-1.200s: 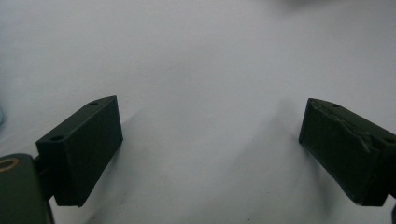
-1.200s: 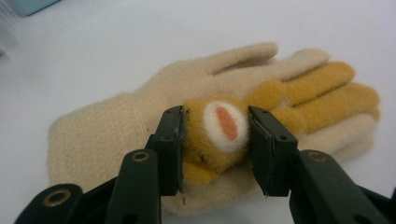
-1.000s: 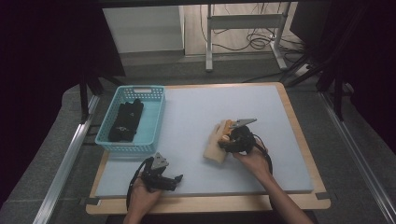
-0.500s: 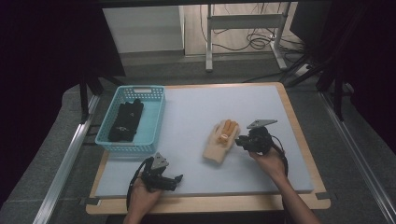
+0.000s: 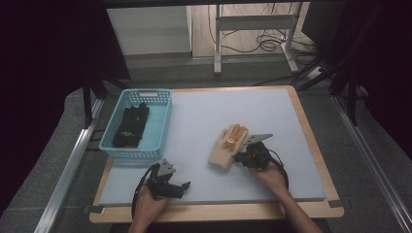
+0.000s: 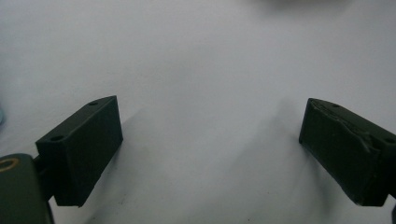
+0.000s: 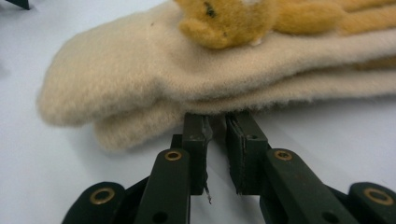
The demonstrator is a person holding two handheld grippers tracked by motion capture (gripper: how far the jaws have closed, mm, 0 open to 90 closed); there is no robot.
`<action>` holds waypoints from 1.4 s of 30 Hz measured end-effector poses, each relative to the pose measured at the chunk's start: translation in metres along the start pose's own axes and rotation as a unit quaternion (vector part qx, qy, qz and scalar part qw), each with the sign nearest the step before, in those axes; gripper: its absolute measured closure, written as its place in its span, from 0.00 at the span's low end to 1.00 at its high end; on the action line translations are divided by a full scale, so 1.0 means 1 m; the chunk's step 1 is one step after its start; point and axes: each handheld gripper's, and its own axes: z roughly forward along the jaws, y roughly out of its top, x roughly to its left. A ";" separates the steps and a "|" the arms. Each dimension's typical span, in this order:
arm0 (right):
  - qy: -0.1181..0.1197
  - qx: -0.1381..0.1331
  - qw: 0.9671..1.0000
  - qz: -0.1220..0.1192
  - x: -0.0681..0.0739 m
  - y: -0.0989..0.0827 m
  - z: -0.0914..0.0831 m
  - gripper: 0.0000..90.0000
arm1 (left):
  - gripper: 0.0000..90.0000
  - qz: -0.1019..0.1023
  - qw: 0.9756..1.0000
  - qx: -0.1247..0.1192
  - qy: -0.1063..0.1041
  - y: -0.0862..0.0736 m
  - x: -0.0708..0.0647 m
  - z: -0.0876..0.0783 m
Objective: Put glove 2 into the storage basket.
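A cream glove (image 5: 226,147) with orange fingers lies flat near the middle of the pale mat. In the right gripper view the glove (image 7: 163,79) fills the upper part, two layers stacked. My right gripper (image 5: 237,157) lies low at the glove's lower right edge. Its jaws have just been closing. My right gripper (image 7: 215,116) now has only a narrow gap, nothing pinched in it, with the tips touching the glove's underside. My left gripper (image 5: 182,186) rests near the front edge. In its own view the left gripper (image 6: 210,105) stands wide open over bare mat.
A light blue basket (image 5: 145,92) stands at the mat's left and holds dark gloves (image 5: 131,126). The wooden board (image 5: 311,145) frames the mat. Metal rails run along both sides of the table.
The right gripper, first at the glove, drew off to the right, then came back left and down to the glove's edge with its jaws much closer together. The left gripper stayed put.
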 end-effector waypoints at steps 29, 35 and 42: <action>-0.094 -0.035 0.995 0.030 -0.040 -0.048 -0.060 0.32 | 0.05 0.000 1.000 0.006 -0.005 0.002 0.000 0.001; -0.127 -0.025 0.991 0.042 -0.053 -0.064 -0.070 0.27 | 0.05 0.000 1.000 0.005 -0.003 0.001 0.000 0.001; -0.129 -0.026 0.990 0.042 -0.055 -0.068 -0.070 0.24 | 0.04 0.002 1.000 0.007 -0.002 0.002 -0.001 0.001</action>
